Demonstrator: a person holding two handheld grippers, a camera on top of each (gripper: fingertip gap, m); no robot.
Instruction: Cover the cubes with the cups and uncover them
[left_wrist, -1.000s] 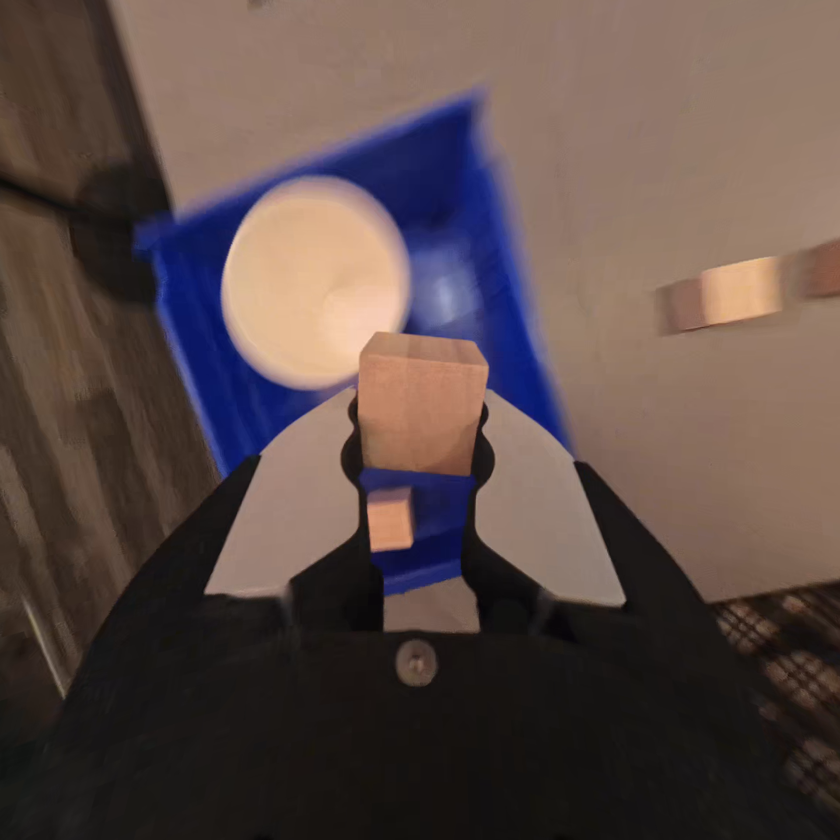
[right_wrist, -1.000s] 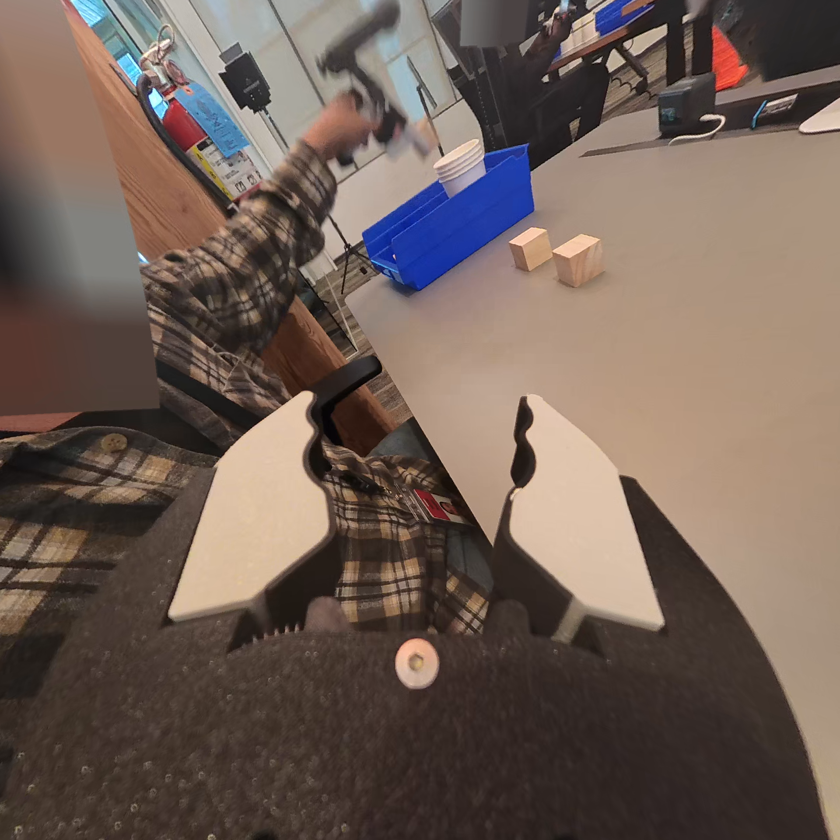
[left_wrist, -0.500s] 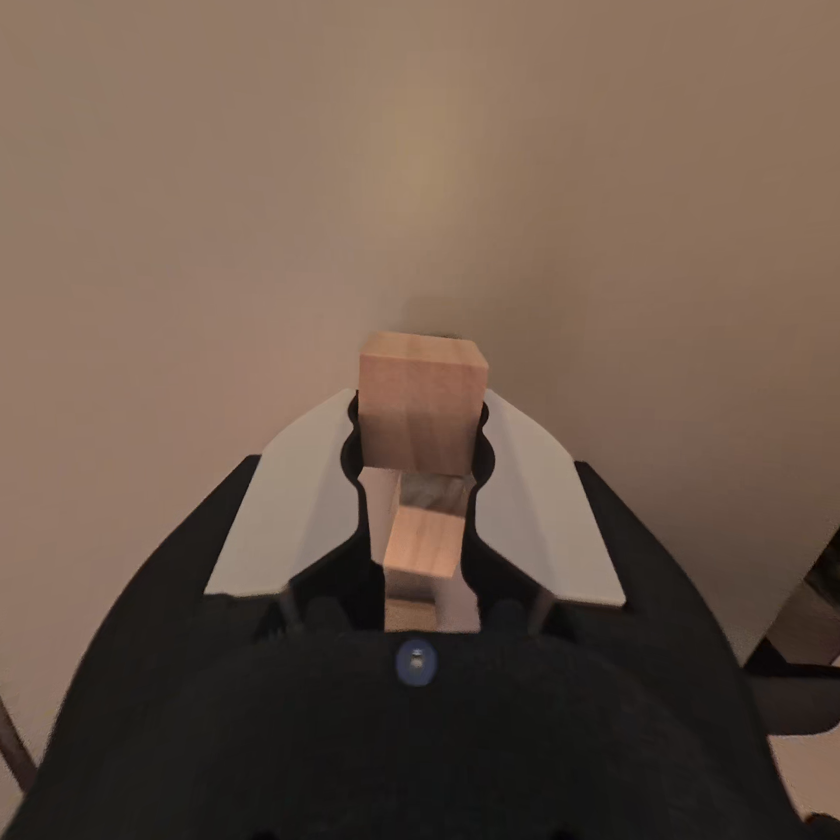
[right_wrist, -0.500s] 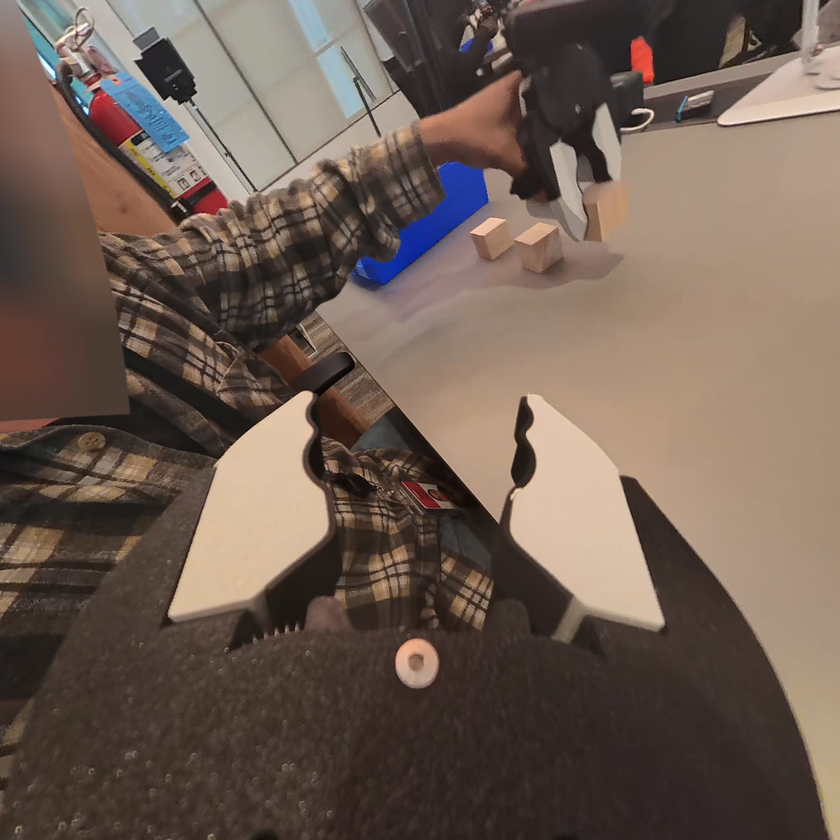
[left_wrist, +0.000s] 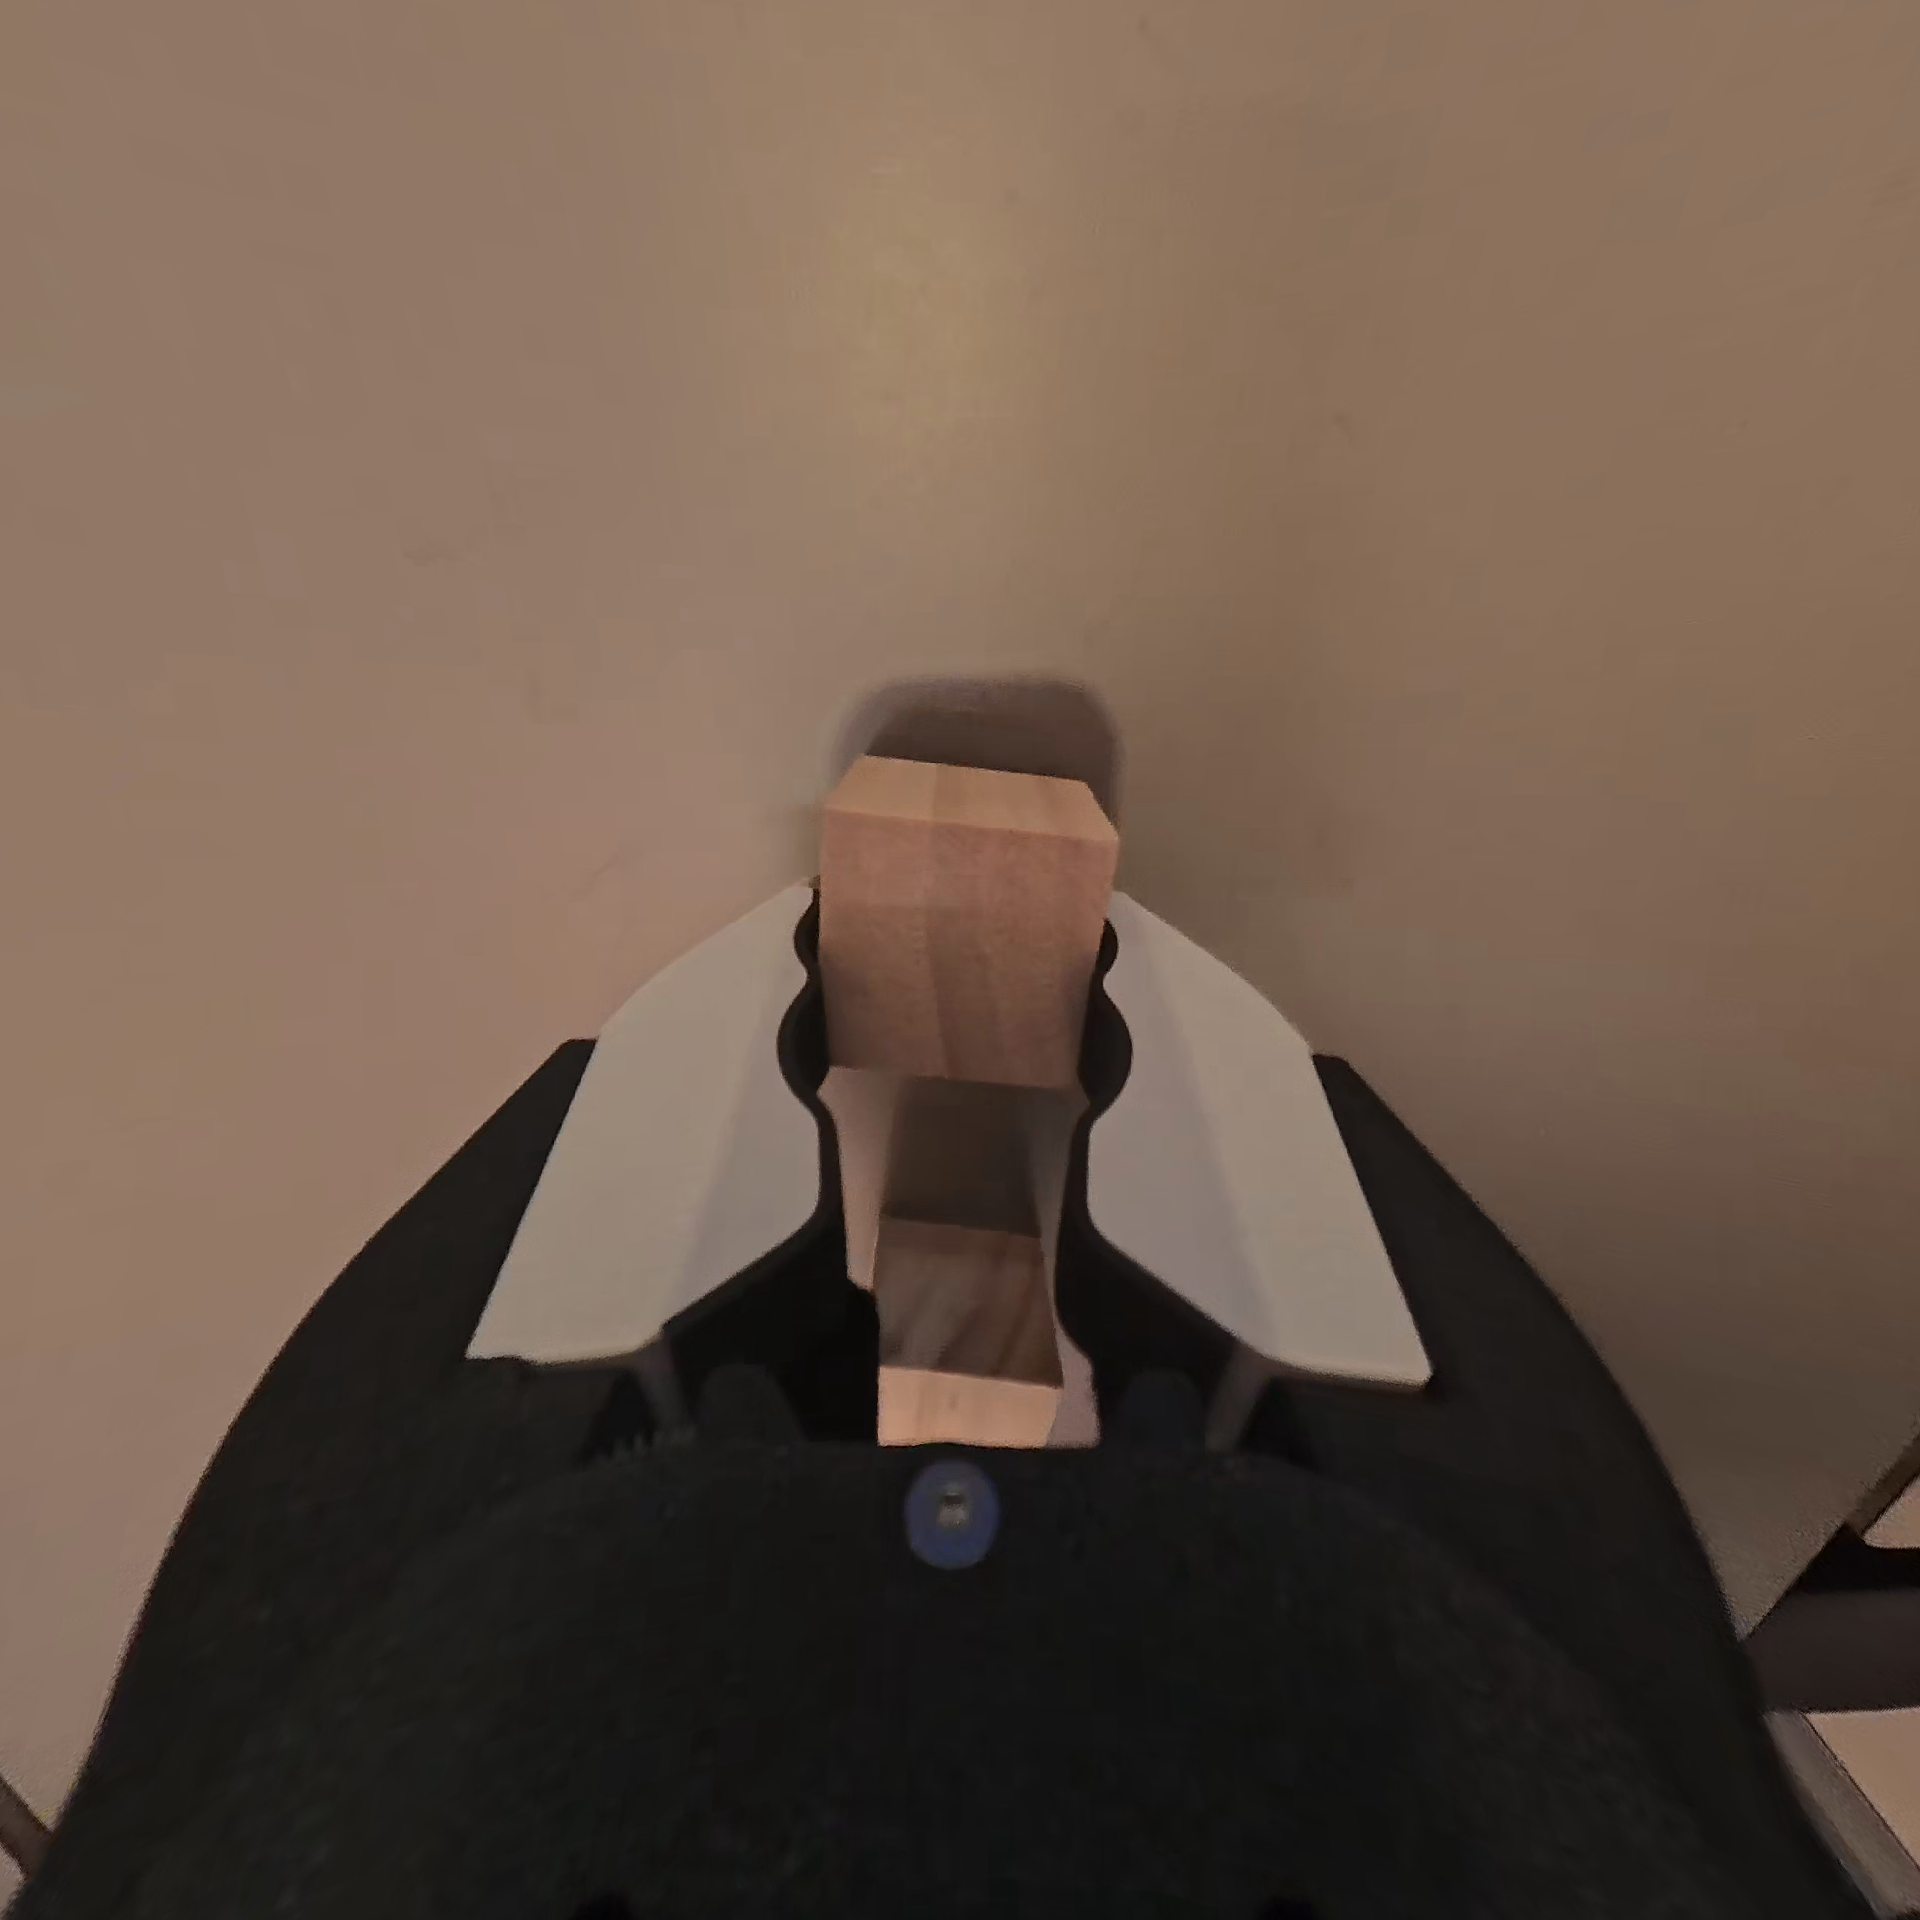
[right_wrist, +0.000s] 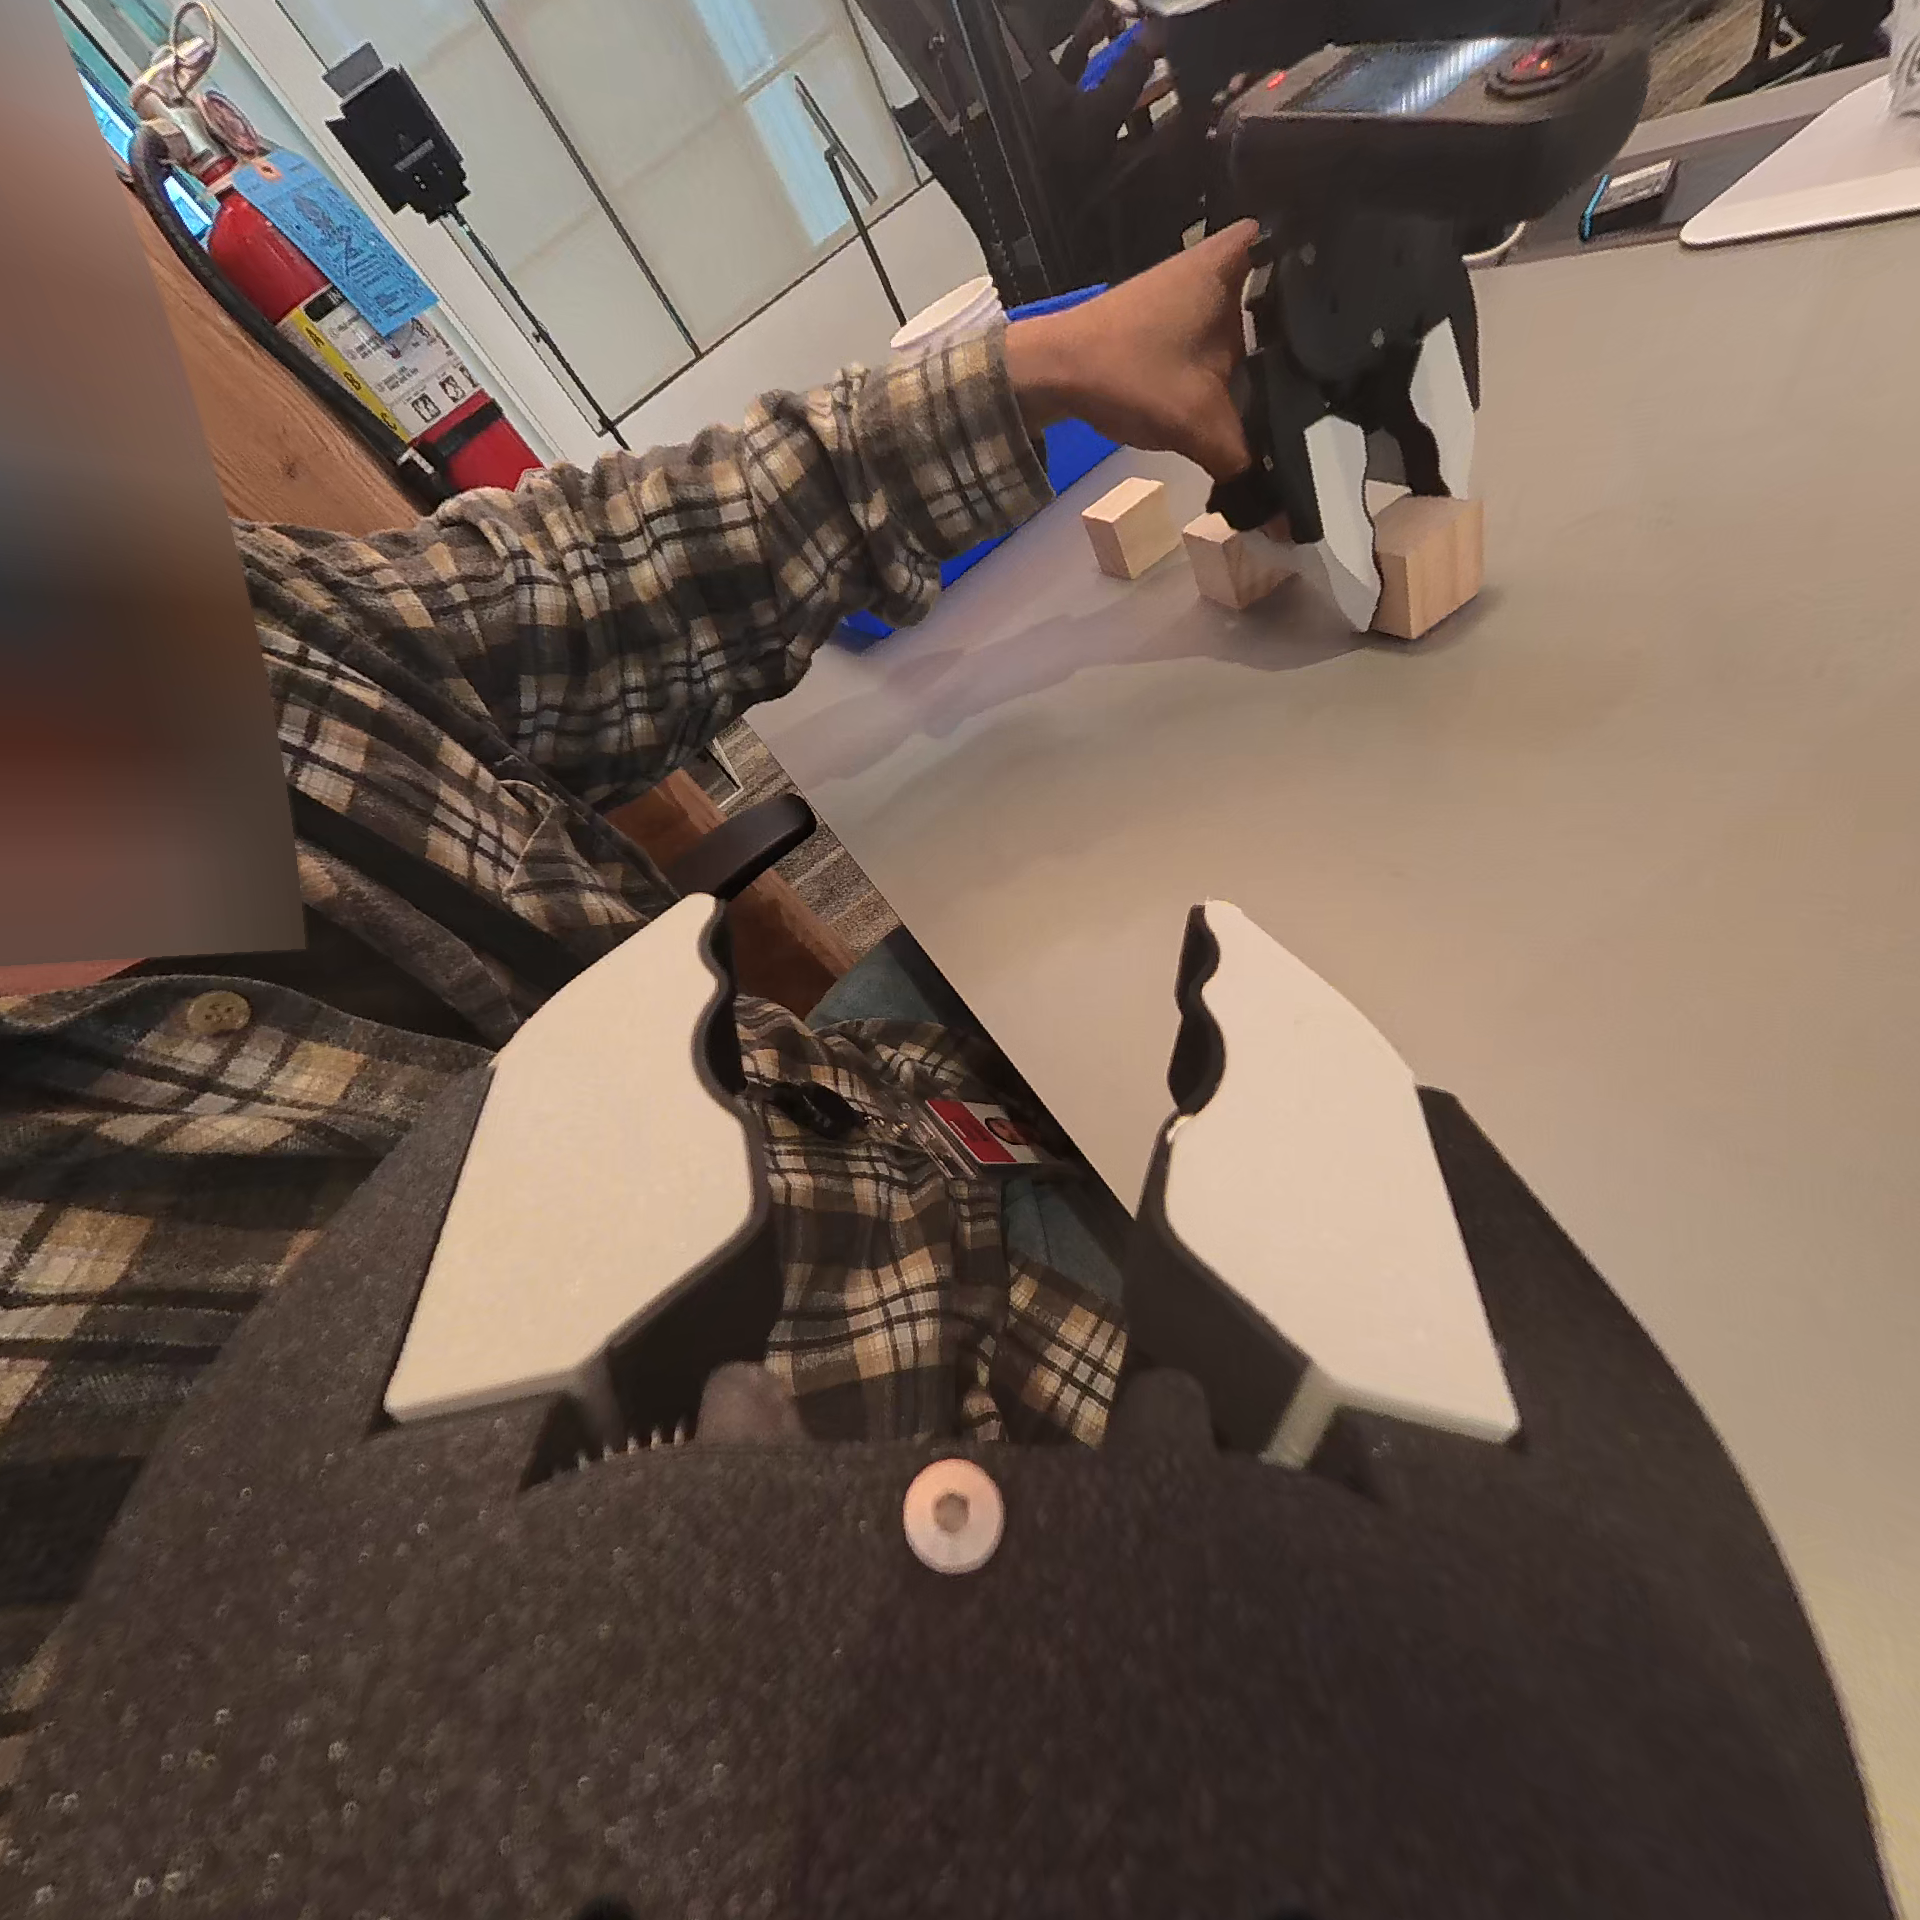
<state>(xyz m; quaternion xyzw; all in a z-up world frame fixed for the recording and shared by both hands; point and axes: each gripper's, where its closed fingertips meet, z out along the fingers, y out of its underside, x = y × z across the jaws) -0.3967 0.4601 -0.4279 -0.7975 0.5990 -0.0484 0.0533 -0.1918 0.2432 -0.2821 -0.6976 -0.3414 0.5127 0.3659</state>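
A: Where is the cube?
B: The left tongs (left_wrist: 961, 935) clamp a wooden cube (right_wrist: 1429, 566), its base on the grey desk (right_wrist: 1455, 831). Two more cubes (right_wrist: 1127, 528) sit just beside it, a white cup (right_wrist: 951, 312) behind the sleeve.
A: And the right tongs (right_wrist: 956, 997)?
B: Spread apart, holding nothing, near the desk edge.

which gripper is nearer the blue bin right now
Left. The left gripper is out on the table by the wooden cubes, shut on a cube, near the blue bin. The right gripper hangs open at the table's near edge.
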